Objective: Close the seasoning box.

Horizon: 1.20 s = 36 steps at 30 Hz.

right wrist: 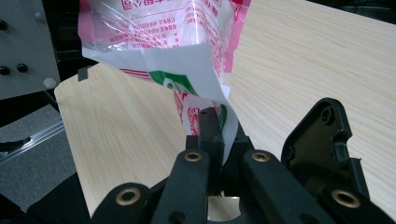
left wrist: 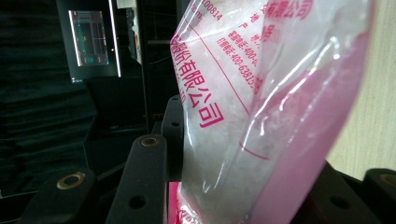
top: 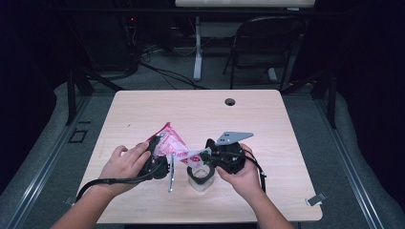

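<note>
Two hand-held grippers engaged on one pink-and-clear printed plastic bag of white granular contents [top: 172, 145], held just above the light wood-grain table [top: 267, 114], near its front edge. Left hand-held gripper [top: 160, 155]: jaws part-way closed, clamped on the filled body of the bag, black pad [left wrist: 173, 135] pressed against the clear film in the left gripper view. Right hand-held gripper [top: 206, 156]: jaws fully closed, pinching a thin corner of the bag, seen in the right gripper view as a white-and-green printed flap [right wrist: 187, 70] trapped between the pads. Bag stretched between the two grips, tilted, upper corner pointing away from the person. Directly below the right hand-held gripper: clear round plastic cup [top: 200, 177] standing on the table; contents of the cup not determinable. Beside the cup: slim upright metallic item [top: 171, 176], identity not determinable. Progress, as a judgement: grasp stage complete on both sides, bag lifted and positioned beside the cup; corner apparently not yet torn open, though the pinched edge is too small to confirm. Remaining, likely: opening of the corner, tilting over the cup, pouring of the granules, setting the bag down.
</note>
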Each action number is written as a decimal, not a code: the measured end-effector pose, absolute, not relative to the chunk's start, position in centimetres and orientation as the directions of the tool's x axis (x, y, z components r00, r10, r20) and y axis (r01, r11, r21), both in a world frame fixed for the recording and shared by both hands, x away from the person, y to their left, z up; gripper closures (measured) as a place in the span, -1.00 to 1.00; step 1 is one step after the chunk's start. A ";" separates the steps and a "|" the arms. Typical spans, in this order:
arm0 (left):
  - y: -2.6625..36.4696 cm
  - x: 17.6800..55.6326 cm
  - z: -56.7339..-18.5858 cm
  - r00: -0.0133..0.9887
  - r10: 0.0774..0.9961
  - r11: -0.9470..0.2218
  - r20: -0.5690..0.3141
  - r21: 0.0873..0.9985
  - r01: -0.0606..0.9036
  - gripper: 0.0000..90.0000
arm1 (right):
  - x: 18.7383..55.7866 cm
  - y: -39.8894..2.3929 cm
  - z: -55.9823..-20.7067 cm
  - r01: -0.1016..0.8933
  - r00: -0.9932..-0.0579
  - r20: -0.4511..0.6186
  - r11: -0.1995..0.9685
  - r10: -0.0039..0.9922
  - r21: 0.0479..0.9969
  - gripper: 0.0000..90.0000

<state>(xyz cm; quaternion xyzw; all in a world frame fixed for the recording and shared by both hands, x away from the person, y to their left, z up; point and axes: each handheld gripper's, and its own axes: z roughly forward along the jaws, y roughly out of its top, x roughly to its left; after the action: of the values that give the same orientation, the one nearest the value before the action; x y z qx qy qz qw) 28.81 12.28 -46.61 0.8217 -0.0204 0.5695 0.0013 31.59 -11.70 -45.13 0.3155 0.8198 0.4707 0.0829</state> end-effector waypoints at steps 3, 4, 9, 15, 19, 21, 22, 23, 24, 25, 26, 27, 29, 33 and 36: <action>12.1 28.7 -46.6 0.344 -0.047 -0.999 0.938 -0.036 -0.037 0.49 | 31.6 -11.8 -45.1 0.440 -0.786 0.159 0.360 0.597 0.822 1.00; 12.1 28.7 -46.6 0.341 -0.047 -0.999 0.939 -0.035 -0.041 0.49 | 31.6 -11.8 -45.1 0.440 -0.786 0.159 0.360 0.597 0.822 1.00; 11.8 28.6 -46.6 0.333 -0.054 -0.998 0.941 -0.041 -0.043 0.49 | 31.6 -12.0 -45.1 0.442 -0.782 0.161 0.354 0.602 0.824 1.00; 11.4 28.4 -46.8 0.331 -0.074 -0.997 0.941 -0.057 -0.059 0.50 | 31.5 -12.3 -45.2 0.447 -0.776 0.156 0.358 0.611 0.820 1.00; 11.3 28.3 -46.8 0.331 -0.081 -0.996 0.940 -0.064 -0.062 0.51 | 31.5 -12.5 -45.3 0.449 -0.774 0.153 0.362 0.614 0.817 1.00; 11.2 28.3 -46.8 0.329 -0.082 -0.996 0.941 -0.065 -0.065 0.52 | 31.5 -12.5 -45.4 0.451 -0.771 0.152 0.363 0.618 0.815 1.00; 11.2 28.3 -46.8 0.324 -0.094 -0.995 0.941 -0.075 -0.071 0.52 | 31.4 -12.5 -45.4 0.451 -0.770 0.152 0.361 0.619 0.816 1.00; 11.2 28.3 -46.8 0.324 -0.090 -0.995 0.942 -0.071 -0.072 0.52 | 31.4 -12.5 -45.4 0.450 -0.771 0.150 0.364 0.619 0.815 1.00; 11.2 28.3 -46.8 0.324 -0.090 -0.995 0.942 -0.071 -0.072 0.52 | 31.4 -12.5 -45.4 0.451 -0.770 0.150 0.363 0.620 0.816 1.00; 11.1 28.3 -46.8 0.323 -0.090 -0.995 0.942 -0.072 -0.070 0.52 | 31.4 -12.5 -45.4 0.451 -0.770 0.150 0.363 0.620 0.816 1.00; 11.2 28.2 -46.8 0.318 -0.083 -0.995 0.944 -0.064 -0.072 0.52 | 31.4 -12.5 -45.4 0.451 -0.769 0.149 0.361 0.622 0.816 1.00; 11.1 28.2 -46.7 0.325 -0.093 -0.995 0.941 -0.073 -0.073 0.52 | 31.4 -12.6 -45.4 0.451 -0.769 0.150 0.361 0.622 0.816 1.00; 11.1 28.2 -46.7 0.324 -0.095 -0.995 0.941 -0.075 -0.073 0.52 | 31.4 -12.6 -45.4 0.451 -0.768 0.150 0.361 0.622 0.816 1.00; 11.0 28.1 -46.7 0.318 -0.107 -0.993 0.942 -0.086 -0.081 0.53 | 31.4 -12.6 -45.4 0.451 -0.768 0.148 0.362 0.623 0.816 1.00; 11.1 28.1 -46.8 0.316 -0.106 -0.993 0.943 -0.085 -0.079 0.53 | 31.4 -12.6 -45.4 0.450 -0.769 0.144 0.367 0.622 0.814 1.00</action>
<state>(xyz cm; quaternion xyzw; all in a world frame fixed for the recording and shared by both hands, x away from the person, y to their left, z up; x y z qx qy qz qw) 28.09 11.05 -46.76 0.8110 -0.0569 0.5822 -0.0113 31.42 -12.58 -45.44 0.3262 0.8214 0.4583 0.0942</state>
